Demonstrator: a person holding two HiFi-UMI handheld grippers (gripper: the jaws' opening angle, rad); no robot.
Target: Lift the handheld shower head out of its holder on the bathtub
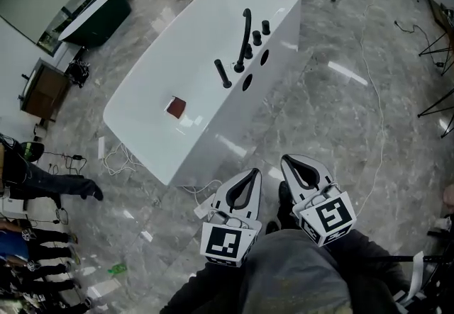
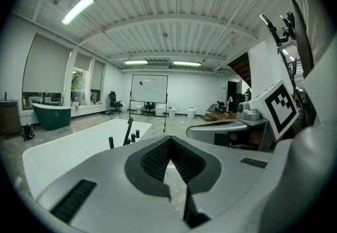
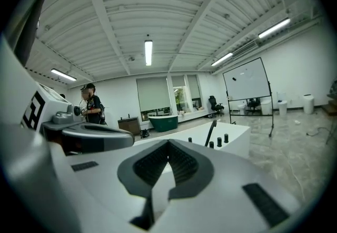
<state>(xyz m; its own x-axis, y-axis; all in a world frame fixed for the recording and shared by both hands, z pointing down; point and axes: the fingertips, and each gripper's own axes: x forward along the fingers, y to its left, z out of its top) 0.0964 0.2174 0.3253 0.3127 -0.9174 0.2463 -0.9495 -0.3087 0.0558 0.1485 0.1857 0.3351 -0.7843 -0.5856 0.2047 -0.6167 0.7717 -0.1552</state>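
A white bathtub (image 1: 149, 86) stands on the grey marble floor ahead of me. Black fittings line its right rim: the handheld shower head (image 1: 223, 73) upright in its holder, a tall curved spout (image 1: 245, 40) and two knobs (image 1: 260, 32). My left gripper (image 1: 250, 171) and right gripper (image 1: 286, 159) are side by side, well short of the tub's near corner, both shut and empty. The left gripper view shows the shower head (image 2: 111, 142) far beyond the closed tips (image 2: 169, 140). In the right gripper view the shower head (image 3: 190, 140) is just as distant.
A red-brown object (image 1: 176, 106) lies inside the tub. A dark green tub (image 1: 96, 18) sits at the far left, people (image 1: 28, 171) stand at the left edge, cables (image 1: 124, 160) trail on the floor, and black stand legs (image 1: 436, 43) are at the right. A whiteboard (image 2: 149, 88) stands at the back.
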